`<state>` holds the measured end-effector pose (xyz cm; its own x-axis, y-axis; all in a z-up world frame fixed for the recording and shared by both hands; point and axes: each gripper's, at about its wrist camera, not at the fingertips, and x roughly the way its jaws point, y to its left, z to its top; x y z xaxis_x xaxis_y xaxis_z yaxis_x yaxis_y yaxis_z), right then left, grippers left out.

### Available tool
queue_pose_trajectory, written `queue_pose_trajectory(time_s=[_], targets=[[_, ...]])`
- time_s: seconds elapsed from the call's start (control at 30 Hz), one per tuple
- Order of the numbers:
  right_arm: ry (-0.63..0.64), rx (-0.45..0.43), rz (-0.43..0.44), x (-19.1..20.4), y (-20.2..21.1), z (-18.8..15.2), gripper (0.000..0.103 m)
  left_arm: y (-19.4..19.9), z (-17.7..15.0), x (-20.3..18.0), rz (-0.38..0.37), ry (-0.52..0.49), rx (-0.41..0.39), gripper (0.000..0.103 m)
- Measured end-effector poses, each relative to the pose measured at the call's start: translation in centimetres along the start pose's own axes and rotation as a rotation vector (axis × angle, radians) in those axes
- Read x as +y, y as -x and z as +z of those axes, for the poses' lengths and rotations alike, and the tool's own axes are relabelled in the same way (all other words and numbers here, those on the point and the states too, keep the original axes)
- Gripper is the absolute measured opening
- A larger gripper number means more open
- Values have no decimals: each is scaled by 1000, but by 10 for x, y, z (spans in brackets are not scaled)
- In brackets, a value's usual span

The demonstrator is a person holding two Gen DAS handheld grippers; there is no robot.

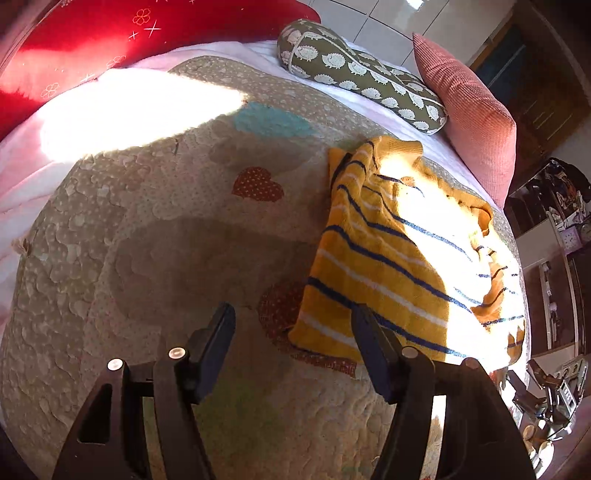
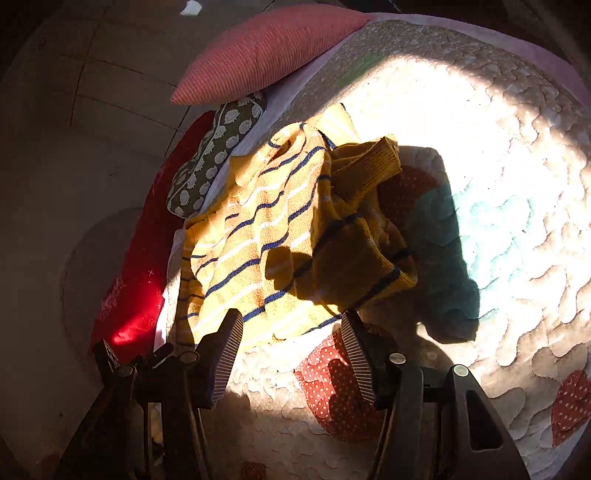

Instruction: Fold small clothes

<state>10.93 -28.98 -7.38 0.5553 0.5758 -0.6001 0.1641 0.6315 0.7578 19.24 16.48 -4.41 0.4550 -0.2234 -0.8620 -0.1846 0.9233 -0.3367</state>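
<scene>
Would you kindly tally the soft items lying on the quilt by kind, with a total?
Striped sweater: 1
Cushions: 3, namely red cushion, hedgehog-print cushion, pink ribbed cushion
Total: 4
All rest on the quilt; both grippers are open and hold nothing.

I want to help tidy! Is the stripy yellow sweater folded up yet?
Not neatly. The yellow sweater lies rumpled on the quilt, one part flopped over itself; both grippers are open.
</scene>
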Motion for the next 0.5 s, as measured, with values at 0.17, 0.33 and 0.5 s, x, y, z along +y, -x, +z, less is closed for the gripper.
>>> queue_pose_trajectory(time_s=[0.17,0.33,0.5], targets=[[-106,9,44,-11,-23,-16,60,-8,-13,-2,-25,37,13,65],[-107,-28,43,-12,-34,-17,60,-2,-18,-17,75,-44,-76,66],[-125,-61,51,-14,-41,-8,60,-2,-19,-22,129,-73,-123,66]])
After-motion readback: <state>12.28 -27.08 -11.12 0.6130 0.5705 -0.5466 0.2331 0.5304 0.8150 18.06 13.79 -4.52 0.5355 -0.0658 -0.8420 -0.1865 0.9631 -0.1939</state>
